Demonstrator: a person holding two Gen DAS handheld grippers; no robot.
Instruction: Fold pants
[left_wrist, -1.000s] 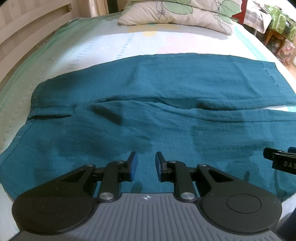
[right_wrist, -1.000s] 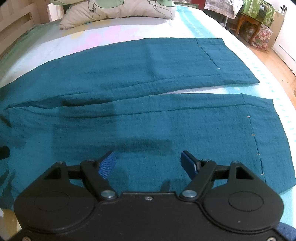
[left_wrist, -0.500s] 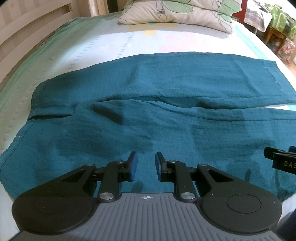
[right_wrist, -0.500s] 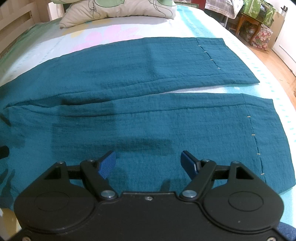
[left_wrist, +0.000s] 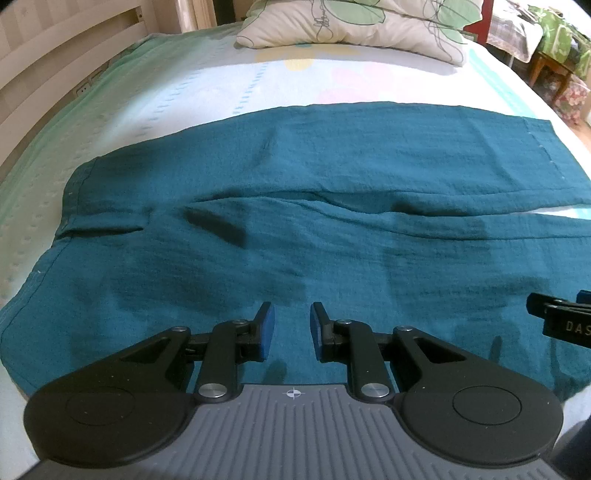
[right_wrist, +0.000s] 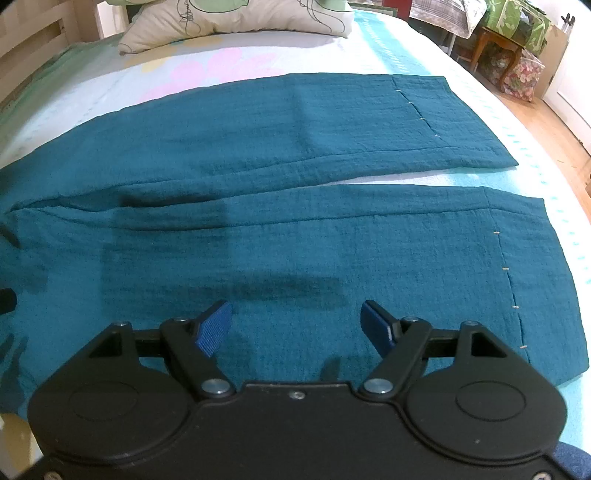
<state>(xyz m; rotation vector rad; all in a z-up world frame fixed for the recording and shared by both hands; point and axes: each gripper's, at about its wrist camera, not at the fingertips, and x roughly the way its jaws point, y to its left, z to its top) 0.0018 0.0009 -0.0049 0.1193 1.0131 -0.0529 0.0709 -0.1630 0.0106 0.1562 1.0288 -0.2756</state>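
The pants (left_wrist: 295, 240) are spread flat on the bed (left_wrist: 184, 96), long axis running left to right: waistband at the left, leg hems at the right, the legs parted by a narrow gap. A pillow (left_wrist: 354, 26) is seen beyond them. The left gripper (left_wrist: 288, 328) is held slightly parted, the right gripper (right_wrist: 295, 325) spread wide; nothing is pinched.

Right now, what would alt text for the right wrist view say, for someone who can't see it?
Teal pants lie flat on a bed, both legs stretching right with a gap between them. The right gripper hovers open above the nearer leg, holding nothing; a pillow lies beyond.
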